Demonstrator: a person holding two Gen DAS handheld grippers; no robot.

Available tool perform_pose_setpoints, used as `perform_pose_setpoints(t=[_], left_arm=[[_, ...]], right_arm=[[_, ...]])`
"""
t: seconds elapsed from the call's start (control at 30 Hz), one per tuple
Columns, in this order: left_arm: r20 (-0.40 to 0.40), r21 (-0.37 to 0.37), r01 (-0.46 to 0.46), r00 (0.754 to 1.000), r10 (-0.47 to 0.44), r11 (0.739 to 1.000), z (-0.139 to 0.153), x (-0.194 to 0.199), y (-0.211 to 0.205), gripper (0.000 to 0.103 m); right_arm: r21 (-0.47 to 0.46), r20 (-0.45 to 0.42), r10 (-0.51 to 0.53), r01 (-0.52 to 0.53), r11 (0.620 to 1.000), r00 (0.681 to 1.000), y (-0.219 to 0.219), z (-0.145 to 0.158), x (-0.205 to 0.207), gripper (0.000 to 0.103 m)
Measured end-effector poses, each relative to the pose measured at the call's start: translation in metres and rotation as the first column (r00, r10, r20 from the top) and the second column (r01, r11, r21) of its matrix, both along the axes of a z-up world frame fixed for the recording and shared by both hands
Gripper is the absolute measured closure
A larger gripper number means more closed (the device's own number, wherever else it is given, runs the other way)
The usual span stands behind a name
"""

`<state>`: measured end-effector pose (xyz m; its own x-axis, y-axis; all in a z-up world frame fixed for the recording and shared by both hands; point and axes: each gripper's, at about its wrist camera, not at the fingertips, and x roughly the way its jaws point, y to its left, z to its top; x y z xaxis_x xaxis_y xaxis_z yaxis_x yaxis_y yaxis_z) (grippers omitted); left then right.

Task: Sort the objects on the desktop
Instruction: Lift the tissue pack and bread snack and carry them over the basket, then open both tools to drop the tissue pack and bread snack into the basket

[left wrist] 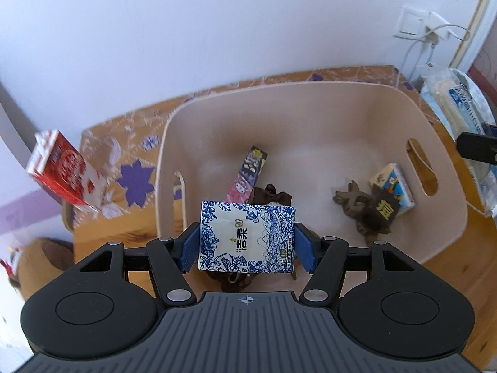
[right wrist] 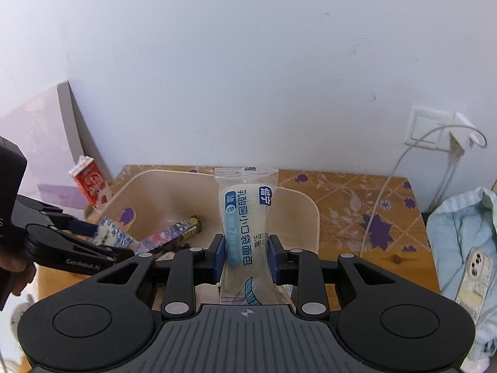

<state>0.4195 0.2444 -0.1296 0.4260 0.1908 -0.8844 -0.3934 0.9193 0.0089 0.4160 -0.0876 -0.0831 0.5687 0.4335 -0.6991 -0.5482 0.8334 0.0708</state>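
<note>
A: Left wrist view first. Left gripper [left wrist: 247, 244] pinching a tissue pack [left wrist: 247, 237] between blue pads [left wrist: 190, 248], held above the near side of the beige bin [left wrist: 435, 143].

B: Inside the bin?

A: Pink-and-black box [left wrist: 247, 174] leaning toward the left, small colourful carton [left wrist: 396, 188] by the right wall, brown figure [left wrist: 363, 209] just beside that carton. Something dark partly hidden under the tissue pack; cannot tell what.

B: Outside?

A: Red milk carton [left wrist: 62, 171] left of the bin, on the patterned cloth [left wrist: 136, 180]. Bagged bread at far right edge, partly cut off.

B: Right wrist view?

A: Right gripper [right wrist: 247, 259] clamped on a bread bag [right wrist: 245, 227], held upright, near the bin's right rim [right wrist: 310, 214]. Left gripper [right wrist: 93, 239] at left, over the bin with the tissue pack [right wrist: 110, 236]. Pink-and-black box [right wrist: 174, 233] lying inside. Red carton [right wrist: 91, 189] behind the bin's left corner.

B: Elsewhere?

A: Wall socket [right wrist: 435, 130] with a white cable [right wrist: 382, 192] trailing across the table [right wrist: 416, 264]. Pale blue cloth [right wrist: 459, 233] at right, phone [right wrist: 475, 273] on it.
</note>
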Motion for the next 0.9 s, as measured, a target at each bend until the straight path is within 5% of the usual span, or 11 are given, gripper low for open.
perform_pose_setpoints(t=[0.57, 0.73, 0.9], left_arm=[[-0.098, 0.029, 0.052, 0.994, -0.049, 0.998, -0.044, 0.018, -0.008, 0.039], [-0.078, 0.008, 0.073, 0.994, -0.073, 0.997, -0.041, 0.015, -0.013, 0.038], [-0.053, 0.016, 0.089, 0.995, -0.088, 0.996, -0.031, 0.010, -0.022, 0.032]], right_arm=[[-0.207, -0.104, -0.058, 0.036, 0.978, 0.993, 0.032, -0.068, 0.004, 0.075], [-0.198, -0.074, -0.022, 0.007, 0.980, 0.997, 0.033, -0.060, -0.005, 0.047], [-0.185, -0.041, 0.021, -0.028, 0.982, 0.999, 0.035, -0.048, -0.015, 0.034]])
